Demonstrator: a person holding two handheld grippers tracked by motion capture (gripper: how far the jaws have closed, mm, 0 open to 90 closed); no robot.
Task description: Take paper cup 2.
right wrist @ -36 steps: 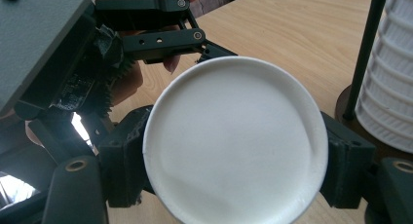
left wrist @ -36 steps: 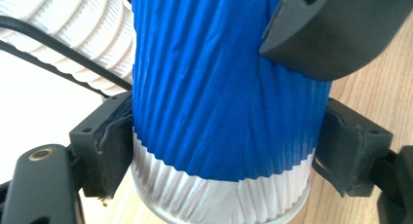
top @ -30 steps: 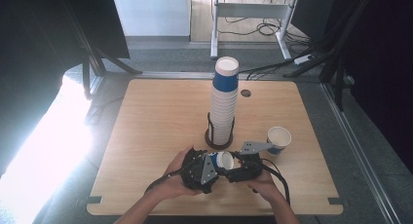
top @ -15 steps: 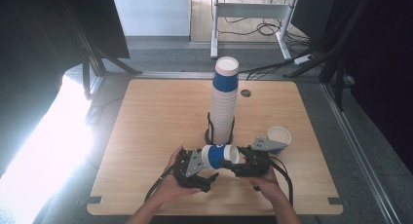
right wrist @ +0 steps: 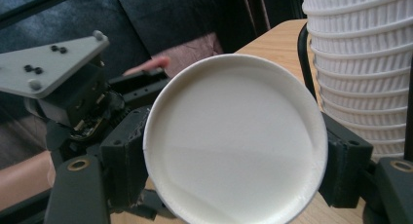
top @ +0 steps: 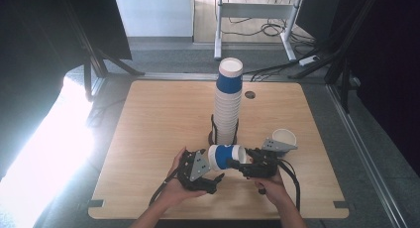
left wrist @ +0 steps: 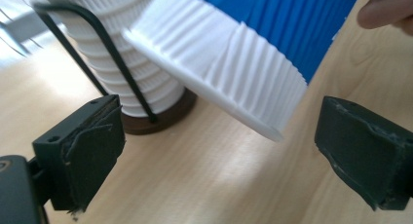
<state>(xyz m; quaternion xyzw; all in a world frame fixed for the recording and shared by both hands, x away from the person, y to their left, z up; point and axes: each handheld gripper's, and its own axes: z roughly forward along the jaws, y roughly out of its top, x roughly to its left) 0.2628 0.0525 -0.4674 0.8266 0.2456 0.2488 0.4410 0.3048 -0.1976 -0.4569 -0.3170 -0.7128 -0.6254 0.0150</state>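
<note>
While the person's two hands meet near the front edge of the wooden table (top: 148,119), items run as follows, left to right in the high view.

Left gripper (top: 214,171): held low over the table top; jaws just opened wide, pads clear of the cup that passes between them. In the left gripper view the cup's white ribbed lower end hangs tilted between the two black pads without touching either.

Blue-and-white cup (top: 225,156): lying on its side above the table, white end toward the left gripper, open mouth toward the right one, just in front of the stack's base.

Right gripper (top: 236,164): jaws clamped on the cup at its mouth end. In the right gripper view the cup's white inside faces the camera, with one black pad at each side of the rim.

Cup stack (top: 228,106): tall, white ribbed, topped by a blue cup, standing in a black wire holder on a dark round base at mid-table.

Single white cup (top: 285,137): upright, right of the stack, well apart from it.
</note>
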